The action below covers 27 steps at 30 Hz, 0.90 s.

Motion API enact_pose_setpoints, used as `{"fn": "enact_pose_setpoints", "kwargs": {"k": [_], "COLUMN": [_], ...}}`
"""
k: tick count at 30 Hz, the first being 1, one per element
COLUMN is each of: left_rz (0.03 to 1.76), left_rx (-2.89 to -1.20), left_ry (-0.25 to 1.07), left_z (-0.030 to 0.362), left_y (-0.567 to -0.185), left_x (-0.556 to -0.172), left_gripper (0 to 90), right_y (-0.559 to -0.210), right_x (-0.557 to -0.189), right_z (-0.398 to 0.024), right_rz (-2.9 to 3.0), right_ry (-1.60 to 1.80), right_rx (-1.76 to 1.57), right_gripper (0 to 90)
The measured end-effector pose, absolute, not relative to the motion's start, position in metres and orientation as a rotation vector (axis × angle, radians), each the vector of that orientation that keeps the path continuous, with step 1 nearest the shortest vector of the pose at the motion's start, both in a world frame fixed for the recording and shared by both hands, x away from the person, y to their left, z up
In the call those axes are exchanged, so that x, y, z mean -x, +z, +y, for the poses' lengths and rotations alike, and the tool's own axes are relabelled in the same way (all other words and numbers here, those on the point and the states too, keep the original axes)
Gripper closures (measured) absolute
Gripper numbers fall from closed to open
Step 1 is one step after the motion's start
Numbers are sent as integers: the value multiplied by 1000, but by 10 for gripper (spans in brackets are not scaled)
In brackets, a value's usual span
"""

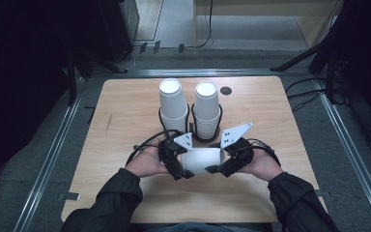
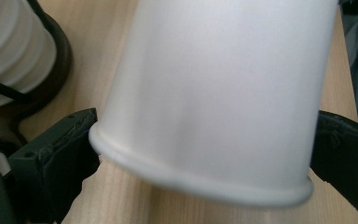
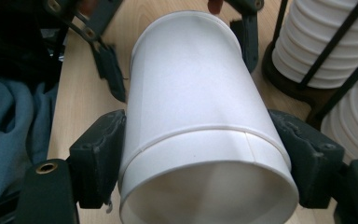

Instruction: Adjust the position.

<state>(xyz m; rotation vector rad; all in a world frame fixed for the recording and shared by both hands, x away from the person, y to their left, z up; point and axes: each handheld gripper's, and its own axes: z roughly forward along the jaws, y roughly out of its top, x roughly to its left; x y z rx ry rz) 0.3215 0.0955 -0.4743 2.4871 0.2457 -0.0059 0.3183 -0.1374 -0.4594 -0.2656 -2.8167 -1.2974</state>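
Note:
A white paper cup (image 1: 202, 160) lies on its side just above the wooden table, between my two grippers. In the left gripper view the cup's (image 2: 214, 93) rolled rim sits between the jaws of my left gripper (image 2: 205, 144), which stand wide; the right gripper view shows a thin gap beside one far jaw of that left gripper (image 3: 179, 53). My right gripper (image 3: 203, 156) has both pads pressed on the cup's (image 3: 191, 102) base end. In the high view my left gripper (image 1: 182, 166) is at the cup's left end and my right gripper (image 1: 220, 162) at its right.
Two tall stacks of white cups (image 1: 173, 104) (image 1: 206, 108) stand upside down in black wire holders just behind the grippers, close to the cup. The light wooden table (image 1: 125, 121) has a dark round hole (image 1: 226, 90) at the back. Floor rails run along both sides.

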Motion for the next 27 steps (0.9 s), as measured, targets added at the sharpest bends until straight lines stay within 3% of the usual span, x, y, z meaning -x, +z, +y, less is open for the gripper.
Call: {"fn": "enact_pose_setpoints", "kwargs": {"k": [12,27], "left_rz": [335,410], "left_rx": [-2399,-2232], "left_ry": [29,-18], "left_z": [113,135], "left_y": [-469,-460], "left_x": [-323,-320], "left_gripper": [0,0], "right_y": [-457,-449], "right_x": [-324,-328], "right_z": [-150,-159], "right_rz": [-2780,-2710], "right_ry": [-1340,-1421], "right_rx": [337,387], "right_gripper": [234,234]}}
